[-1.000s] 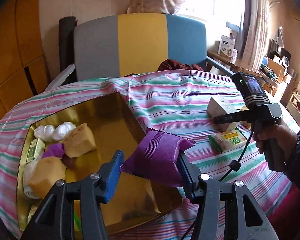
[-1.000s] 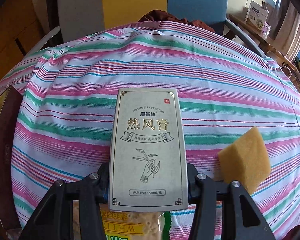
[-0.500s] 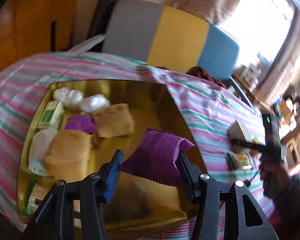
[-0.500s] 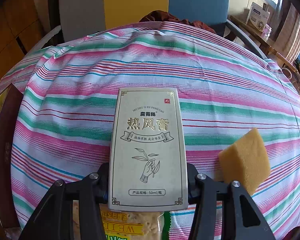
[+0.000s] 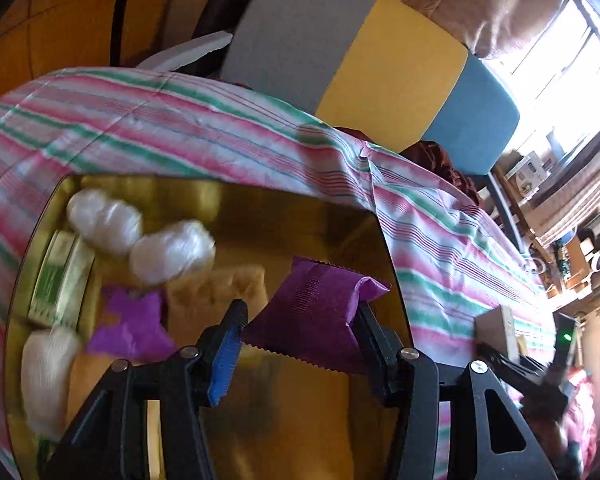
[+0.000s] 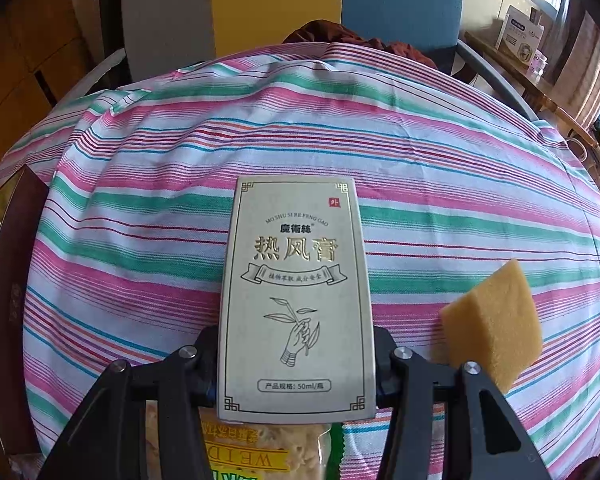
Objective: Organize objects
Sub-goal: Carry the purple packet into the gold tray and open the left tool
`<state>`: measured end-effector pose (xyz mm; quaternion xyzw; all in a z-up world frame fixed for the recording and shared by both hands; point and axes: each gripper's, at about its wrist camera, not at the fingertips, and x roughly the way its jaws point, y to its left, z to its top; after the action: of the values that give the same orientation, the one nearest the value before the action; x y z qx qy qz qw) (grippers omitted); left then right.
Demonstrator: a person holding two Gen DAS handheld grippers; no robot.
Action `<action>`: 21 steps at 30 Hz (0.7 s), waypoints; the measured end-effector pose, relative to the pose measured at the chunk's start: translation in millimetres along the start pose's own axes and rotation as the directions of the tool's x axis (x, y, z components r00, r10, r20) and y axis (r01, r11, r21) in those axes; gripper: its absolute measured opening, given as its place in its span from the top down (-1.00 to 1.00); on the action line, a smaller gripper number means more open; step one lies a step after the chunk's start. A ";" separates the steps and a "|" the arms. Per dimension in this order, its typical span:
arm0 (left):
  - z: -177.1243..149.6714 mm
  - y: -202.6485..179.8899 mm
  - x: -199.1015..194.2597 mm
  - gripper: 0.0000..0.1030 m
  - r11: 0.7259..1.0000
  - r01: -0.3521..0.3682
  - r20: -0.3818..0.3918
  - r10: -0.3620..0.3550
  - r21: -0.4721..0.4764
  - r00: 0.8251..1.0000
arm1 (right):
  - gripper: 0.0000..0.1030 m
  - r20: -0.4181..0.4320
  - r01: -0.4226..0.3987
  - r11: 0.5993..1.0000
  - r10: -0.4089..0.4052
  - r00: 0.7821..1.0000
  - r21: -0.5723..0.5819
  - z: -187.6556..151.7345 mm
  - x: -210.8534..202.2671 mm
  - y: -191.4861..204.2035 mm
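While the left gripper (image 5: 300,332) clamps a purple packet (image 5: 314,308) above the gold tray (image 5: 284,216), white cotton balls (image 5: 172,252), a green box (image 5: 60,276) and another purple packet (image 5: 134,324) lie ahead-left of its jaws. The right gripper (image 6: 296,364) pinches a grey box (image 6: 296,300) over the striped cloth (image 6: 440,168); a yellow sponge (image 6: 492,324) sits just right of it, a snack bag (image 6: 252,448) underneath.

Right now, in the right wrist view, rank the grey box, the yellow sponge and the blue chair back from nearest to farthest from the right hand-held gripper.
1. The grey box, clamped in the right hand-held gripper.
2. The yellow sponge, just right of it on the striped cloth.
3. The blue chair back, beyond the table's far edge.
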<state>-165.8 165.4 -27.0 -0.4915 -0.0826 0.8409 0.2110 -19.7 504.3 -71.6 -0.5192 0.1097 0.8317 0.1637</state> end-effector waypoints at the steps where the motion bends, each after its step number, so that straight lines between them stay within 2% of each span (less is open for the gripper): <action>1: 6.4 -2.9 9.1 -0.05 1.000 -0.021 -0.006 0.021 0.012 1.000 | 0.00 0.000 -0.001 1.000 0.001 1.000 0.000 0.0 -0.1 0.0; 5: 22.2 -10.8 46.9 -0.07 0.992 -0.103 -0.050 0.106 0.066 0.993 | 0.00 -0.003 -0.003 1.000 0.003 1.000 -0.002 0.8 0.3 0.8; 7: 27.2 -15.6 56.9 -0.07 0.981 -0.163 -0.029 0.167 0.104 0.986 | 0.00 -0.004 -0.005 1.000 0.005 1.000 -0.005 1.1 0.6 0.7; 8: 29.5 -17.0 61.3 -0.14 0.977 -0.177 -0.027 0.182 0.117 0.983 | 0.00 -0.004 -0.006 1.000 0.006 1.000 -0.006 1.4 0.7 0.7; 12: 32.7 -10.8 71.4 -0.22 0.977 -0.182 -0.063 0.189 0.109 0.980 | 0.00 -0.004 -0.008 1.000 0.008 1.000 -0.009 1.8 0.9 1.2; 14: 30.9 -7.3 65.4 -0.22 0.979 -0.180 -0.050 0.186 0.099 0.981 | 0.00 -0.004 -0.008 1.000 0.008 1.000 -0.009 1.7 0.8 1.2; 18: 22.1 -7.2 31.3 -0.22 0.977 -0.179 0.034 0.176 0.120 0.984 | 0.00 -0.002 -0.005 1.000 0.005 1.000 -0.011 2.1 0.3 1.9; 21: 8.4 -9.2 2.4 -0.35 0.967 -0.198 0.115 0.182 0.157 0.977 | 0.00 0.005 0.005 1.000 -0.005 1.000 -0.011 2.8 -1.2 3.2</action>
<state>-171.5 175.3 -21.5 -0.4350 0.0254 0.8847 0.1655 -22.8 502.1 -69.3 -0.5182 0.1035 0.8332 0.1629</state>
